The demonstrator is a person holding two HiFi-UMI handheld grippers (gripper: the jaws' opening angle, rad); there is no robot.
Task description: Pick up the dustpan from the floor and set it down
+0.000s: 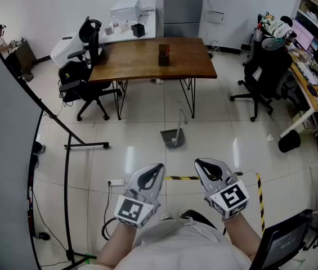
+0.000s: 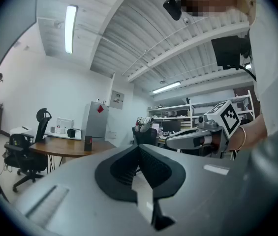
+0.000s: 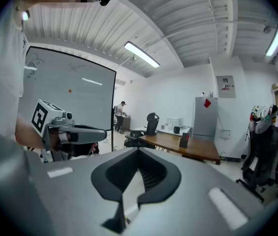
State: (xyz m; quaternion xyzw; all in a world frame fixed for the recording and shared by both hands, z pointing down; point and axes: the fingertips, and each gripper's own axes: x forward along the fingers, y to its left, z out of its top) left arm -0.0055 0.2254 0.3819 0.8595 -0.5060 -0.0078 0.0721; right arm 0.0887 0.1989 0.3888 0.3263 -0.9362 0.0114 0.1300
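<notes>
In the head view a grey dustpan (image 1: 173,138) rests on the tiled floor ahead of me, its long handle (image 1: 182,117) standing up. Both grippers are held close to my body, well short of it. My left gripper (image 1: 159,167) is shut and holds nothing. My right gripper (image 1: 198,163) is likewise shut and empty. Seen from the left gripper view, the left gripper (image 2: 139,147) has its jaws meeting at the tip, with the right gripper (image 2: 169,142) off to its right. The right gripper view shows the right gripper's (image 3: 139,150) jaws together. Neither gripper view shows the dustpan.
A wooden table (image 1: 130,59) stands beyond the dustpan, with black office chairs at its left (image 1: 85,83) and far right (image 1: 268,77). A whiteboard on a black stand (image 1: 68,145) lines the left side. Yellow-black tape (image 1: 181,178) and a power strip (image 1: 115,182) lie on the floor near my feet.
</notes>
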